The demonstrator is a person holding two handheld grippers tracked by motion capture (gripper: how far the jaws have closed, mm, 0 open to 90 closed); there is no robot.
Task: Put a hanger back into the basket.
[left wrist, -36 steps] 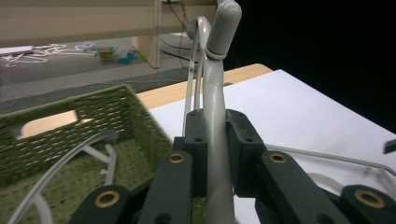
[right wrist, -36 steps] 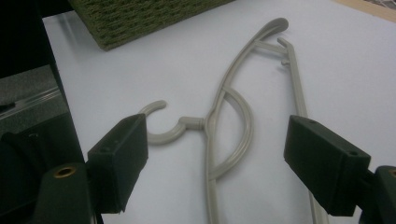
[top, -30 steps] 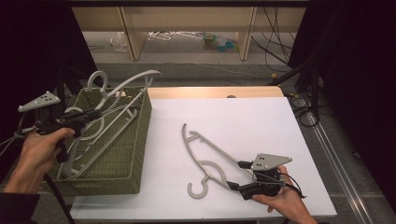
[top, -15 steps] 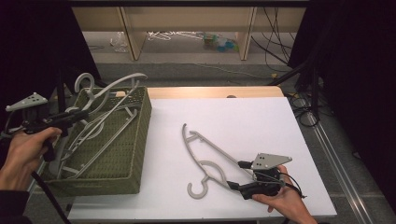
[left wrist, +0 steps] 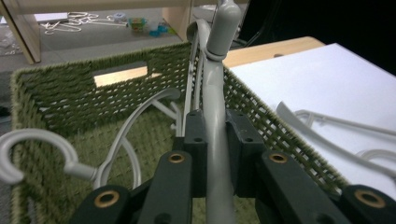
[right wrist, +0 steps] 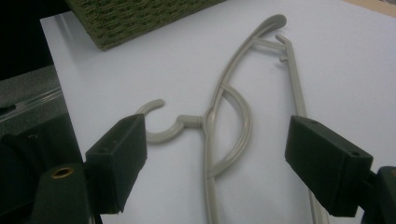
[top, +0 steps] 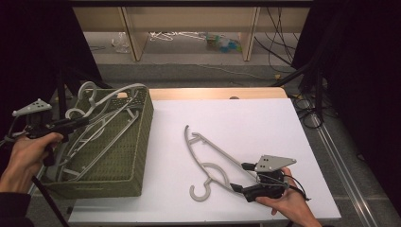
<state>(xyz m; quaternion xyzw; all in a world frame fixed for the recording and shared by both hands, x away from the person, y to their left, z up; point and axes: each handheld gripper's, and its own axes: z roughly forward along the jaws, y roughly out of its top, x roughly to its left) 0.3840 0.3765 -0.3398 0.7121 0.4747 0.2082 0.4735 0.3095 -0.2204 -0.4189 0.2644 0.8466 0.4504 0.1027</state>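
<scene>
**Hanger lifted from a tangled basket**

A grey hanger (left wrist: 215, 140) is clamped in the closed jaws of the left gripper (top: 71, 124), above the green basket (top: 127, 156). Snagging on the other hangers (top: 90, 142) could drag the basket along. The right gripper (top: 246, 182) is held wide open, empty, around the table hanger (top: 208, 153).

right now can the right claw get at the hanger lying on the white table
Probably yes: the right claw stands open just short of the hanger, which lies flat and alone on the white table, nothing between them.
</scene>
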